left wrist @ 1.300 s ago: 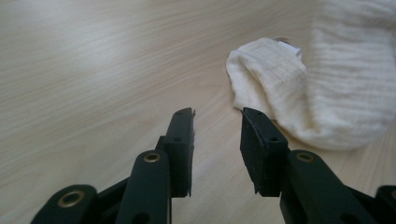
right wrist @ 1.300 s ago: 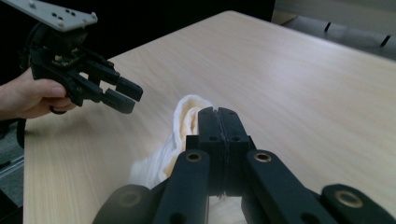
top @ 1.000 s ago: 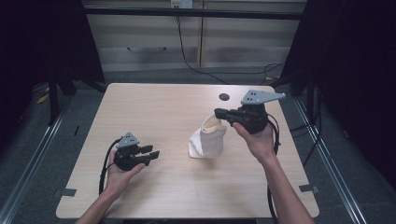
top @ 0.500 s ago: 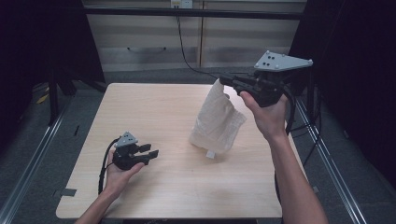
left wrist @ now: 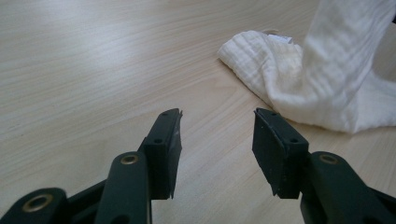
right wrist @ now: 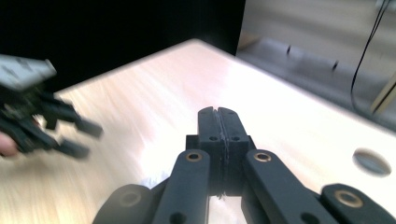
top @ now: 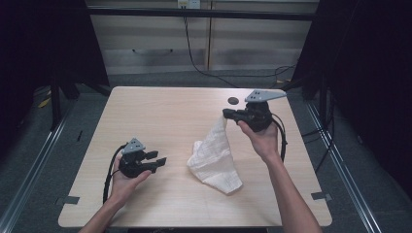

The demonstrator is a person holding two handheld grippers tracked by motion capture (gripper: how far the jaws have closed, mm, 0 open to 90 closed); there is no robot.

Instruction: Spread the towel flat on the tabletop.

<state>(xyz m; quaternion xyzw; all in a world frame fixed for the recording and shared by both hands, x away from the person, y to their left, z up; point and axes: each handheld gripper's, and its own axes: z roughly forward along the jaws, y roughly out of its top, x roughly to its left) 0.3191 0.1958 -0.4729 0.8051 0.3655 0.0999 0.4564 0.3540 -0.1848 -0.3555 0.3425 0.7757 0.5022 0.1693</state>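
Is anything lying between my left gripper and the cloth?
Nothing visible. Only bare table lies between the left gripper, jaws open, and the cloth. The right gripper holds the cloth's top corner.

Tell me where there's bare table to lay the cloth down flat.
The far-left table, behind the left gripper, is bare, as is the strip between that gripper and the cloth. It is crowded at the right, where the right gripper holds the cloth's corner.

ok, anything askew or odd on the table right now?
Only the white cloth: it's not flat. The right gripper is shut on one corner and holds it up, so it hangs in a rumpled cone, its bottom bunched on the table. The left gripper is open, apart from it.
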